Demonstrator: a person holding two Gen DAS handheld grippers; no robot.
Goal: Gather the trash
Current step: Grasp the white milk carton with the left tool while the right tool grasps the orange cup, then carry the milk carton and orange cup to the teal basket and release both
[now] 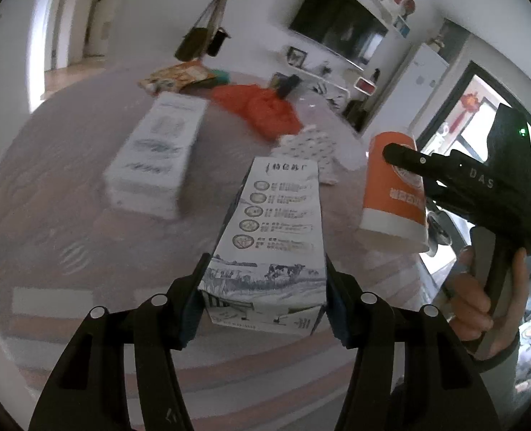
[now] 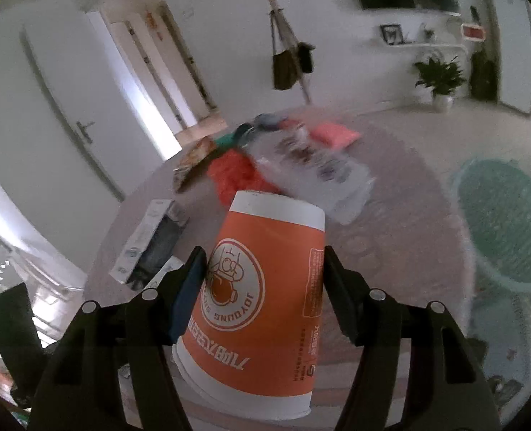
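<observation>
With left gripper (image 1: pixel 263 280) fingers clamped on the milk carton (image 1: pixel 276 222) and right gripper (image 2: pixel 265 287) fingers pinching the inverted orange Joyoung paper cup (image 2: pixel 261 309), both aloft over the rug (image 1: pixel 68 197), best carried level, grip firm, toward the green basket (image 2: pixel 506 226).

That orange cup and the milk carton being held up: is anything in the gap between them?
No. In the left wrist view, only bare table shows between the carton and the cup.
</observation>
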